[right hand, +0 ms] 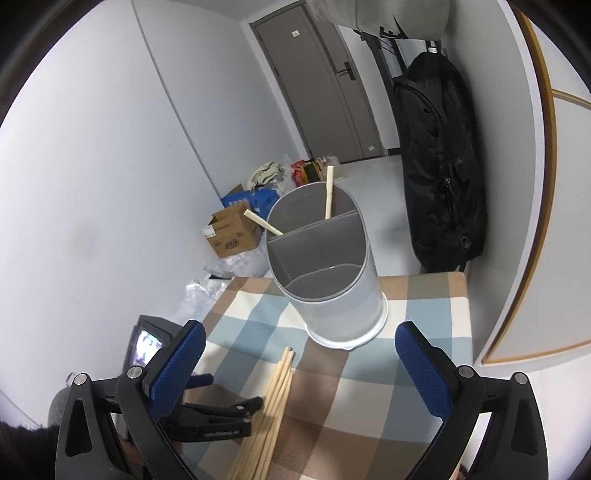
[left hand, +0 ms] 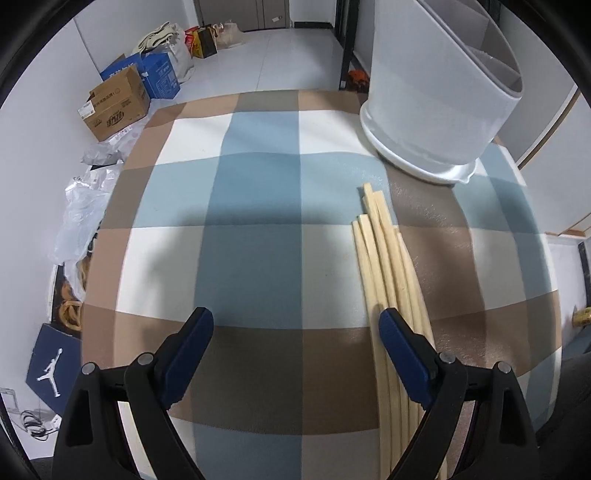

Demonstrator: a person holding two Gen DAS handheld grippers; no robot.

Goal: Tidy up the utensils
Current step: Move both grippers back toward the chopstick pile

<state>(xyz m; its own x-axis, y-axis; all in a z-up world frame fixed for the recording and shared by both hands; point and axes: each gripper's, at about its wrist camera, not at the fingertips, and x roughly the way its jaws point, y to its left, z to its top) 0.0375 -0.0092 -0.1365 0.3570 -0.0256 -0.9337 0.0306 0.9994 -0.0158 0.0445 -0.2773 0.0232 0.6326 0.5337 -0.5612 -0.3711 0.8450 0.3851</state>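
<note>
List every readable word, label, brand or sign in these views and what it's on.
No words are readable.
Jumpman logo, no words: navy box.
Print on cardboard box: too blurred.
Print on blue box: too small.
Sign on door: too small.

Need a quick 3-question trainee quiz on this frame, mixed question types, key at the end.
1. True or false: the left gripper has closed on the bundle of pale wooden chopsticks lying on the checked tablecloth.
2. How many chopsticks stand in the far compartment of the white cylindrical divided utensil holder?
A) none B) two C) five
3. Fill in: the right gripper is ____ and holds nothing.

Key
1. False: its jaws are apart, and the bundle lies beside and under its right finger.
2. B: two chopsticks in the holder, one leaning left, one nearly upright.
3. open
</note>
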